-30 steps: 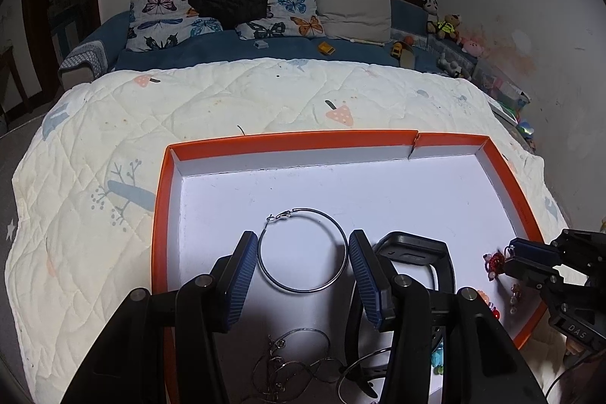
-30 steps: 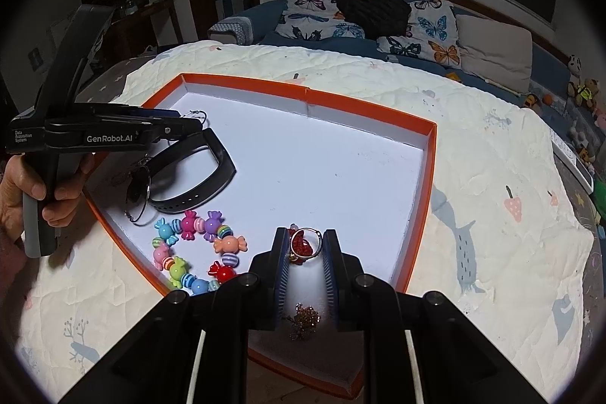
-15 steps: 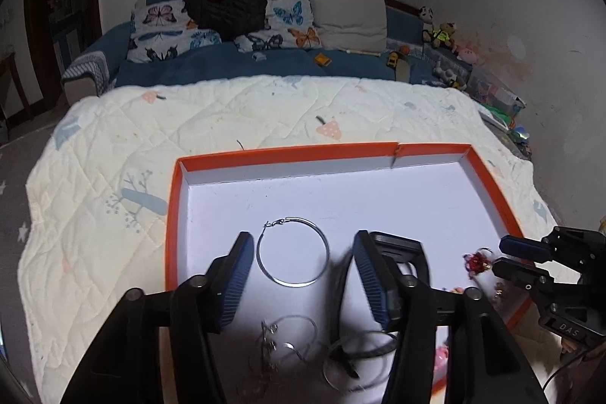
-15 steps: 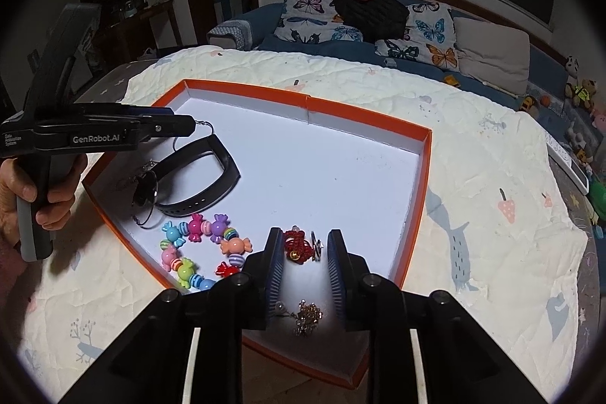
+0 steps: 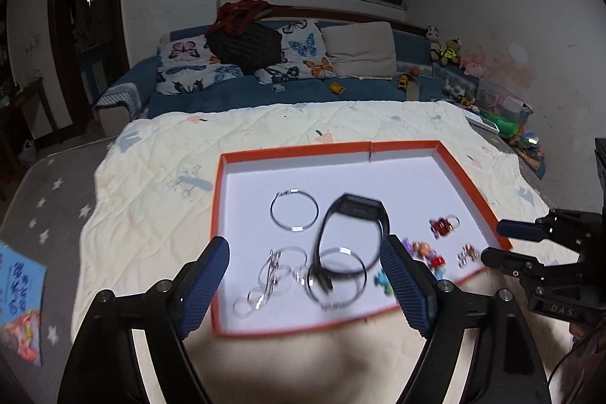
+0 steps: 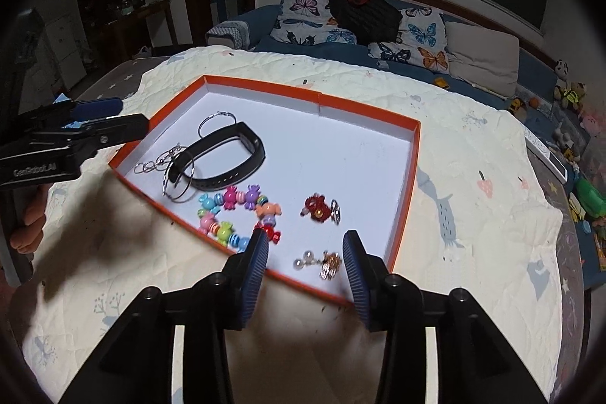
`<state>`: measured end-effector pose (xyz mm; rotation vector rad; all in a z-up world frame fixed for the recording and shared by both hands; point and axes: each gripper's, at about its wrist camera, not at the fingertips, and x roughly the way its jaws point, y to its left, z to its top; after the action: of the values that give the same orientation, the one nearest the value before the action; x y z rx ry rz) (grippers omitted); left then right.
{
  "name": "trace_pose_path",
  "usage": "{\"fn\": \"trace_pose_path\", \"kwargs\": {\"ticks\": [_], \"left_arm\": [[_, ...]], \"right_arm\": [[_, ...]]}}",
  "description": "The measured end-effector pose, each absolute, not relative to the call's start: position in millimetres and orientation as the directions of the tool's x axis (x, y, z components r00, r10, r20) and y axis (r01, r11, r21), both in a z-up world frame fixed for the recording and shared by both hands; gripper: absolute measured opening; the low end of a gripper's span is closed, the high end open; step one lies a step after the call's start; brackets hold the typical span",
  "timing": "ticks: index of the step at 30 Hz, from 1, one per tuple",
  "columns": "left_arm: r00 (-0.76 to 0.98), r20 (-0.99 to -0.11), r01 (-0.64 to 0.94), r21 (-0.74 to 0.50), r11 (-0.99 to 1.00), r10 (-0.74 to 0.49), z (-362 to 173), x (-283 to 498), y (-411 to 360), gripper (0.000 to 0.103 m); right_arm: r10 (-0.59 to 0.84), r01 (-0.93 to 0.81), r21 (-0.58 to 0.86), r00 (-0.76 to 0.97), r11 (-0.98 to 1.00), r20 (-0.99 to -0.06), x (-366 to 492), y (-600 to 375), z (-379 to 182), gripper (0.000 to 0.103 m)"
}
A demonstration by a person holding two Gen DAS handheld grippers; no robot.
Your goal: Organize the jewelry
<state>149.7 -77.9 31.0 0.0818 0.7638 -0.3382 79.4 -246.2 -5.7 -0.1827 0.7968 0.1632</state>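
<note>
The orange tray [image 6: 411,154] with a white floor rests on a quilted bedspread [image 6: 473,199]. All jewelry lies inside the tray.

Contents, left to right in the right wrist view:
- A cluster of small silver hoops [image 6: 151,164] lies at 9 o'clock of the tray floor, near the left wall.
- A large silver hoop [image 6: 216,124] lies at 10 o'clock, its lower arc just beside the black wristband [image 6: 223,159].
- A second large hoop [image 6: 178,182] overlaps the left end of the wristband.
- The candy-bead bracelet [image 6: 236,214] lies at 7 o'clock, near the front wall.
- The red charm with a ring [image 6: 320,209] lies at 5 o'clock of the tray centre, apart from the bracelet.
- The gold and pearl earrings [image 6: 322,262] lie at 6 o'clock, just inside the front wall.

Left gripper [image 5: 306,284]: jaws spread wide and released, having just been opening. Nothing is held; the hoops and the wristband appear between the pads in its own view, but the pads touch none of them. In the right wrist view it sits at 9 o'clock, outside the tray's left wall.

Right gripper [image 6: 306,275]: jaws parted and released, having just been opening. The earrings appear between the blue pads [image 6: 253,267] without contact. A hand [image 6: 26,226] shows at the left edge, at 8 o'clock.
</note>
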Motion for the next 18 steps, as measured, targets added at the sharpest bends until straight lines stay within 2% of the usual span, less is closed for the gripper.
{"fn": "trace_pose_path", "kwargs": {"ticks": [9, 18], "left_arm": [[0.673, -0.692, 0.322, -0.041, 0.946, -0.260, 45, 86, -72, 0.090], [0.675, -0.698, 0.270, -0.069, 0.960, -0.240, 45, 45, -54, 0.090]], "right_arm": [[0.051, -0.178, -0.103, 0.694, 0.979, -0.718, 48, -241, -4, 0.056], [0.042, -0.142, -0.079, 0.695, 0.987, -0.718, 28, -241, -4, 0.059]]}}
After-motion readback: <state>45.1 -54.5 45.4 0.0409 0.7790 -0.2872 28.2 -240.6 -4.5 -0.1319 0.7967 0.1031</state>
